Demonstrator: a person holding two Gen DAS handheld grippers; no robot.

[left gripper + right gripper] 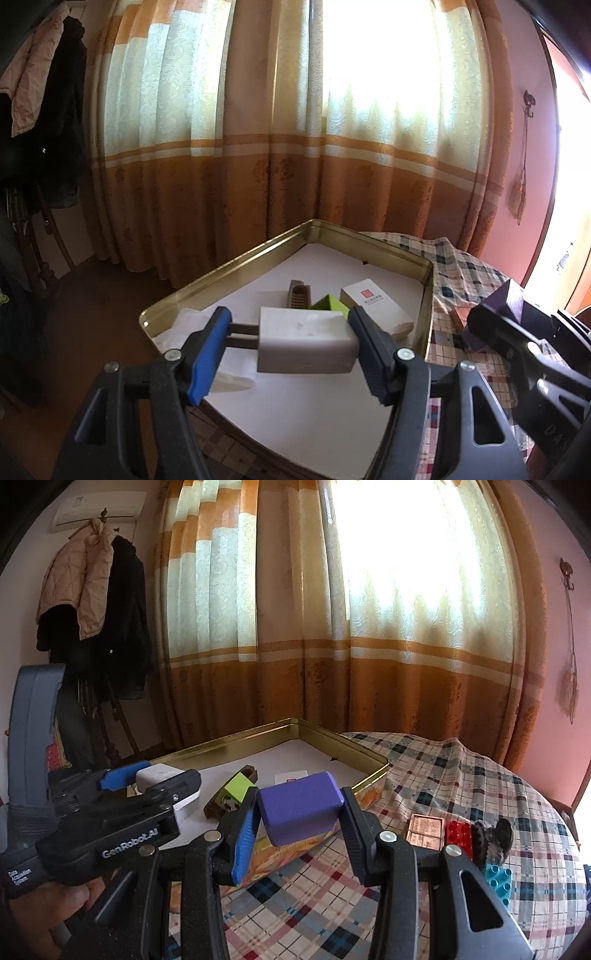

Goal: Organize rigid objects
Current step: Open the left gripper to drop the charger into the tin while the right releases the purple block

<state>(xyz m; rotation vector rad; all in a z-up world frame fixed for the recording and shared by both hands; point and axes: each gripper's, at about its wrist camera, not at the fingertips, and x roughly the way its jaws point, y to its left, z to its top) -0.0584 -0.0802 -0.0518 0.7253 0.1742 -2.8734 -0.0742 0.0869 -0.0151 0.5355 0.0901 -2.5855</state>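
Note:
My left gripper (288, 341) is shut on a white block (306, 341) and holds it above the white floor of a gold tin tray (236, 264). In the tray lie a lime-green piece (330, 304), a brown ridged piece (297, 293) and a white box with a red mark (373, 304). My right gripper (299, 818) is shut on a purple block (301, 806), held near the tray's front right wall over the checked cloth. The same purple block (506, 310) shows at the right edge of the left wrist view. The left gripper (147, 779) with the white block (159, 775) appears at the left of the right wrist view.
On the checked tablecloth (461, 775) to the right lie a copper-coloured flat tin (424, 830), a red brick (458, 832), a teal brick (498, 882) and a dark furry thing (495, 840). Orange curtains hang behind the table. Coats hang at the left.

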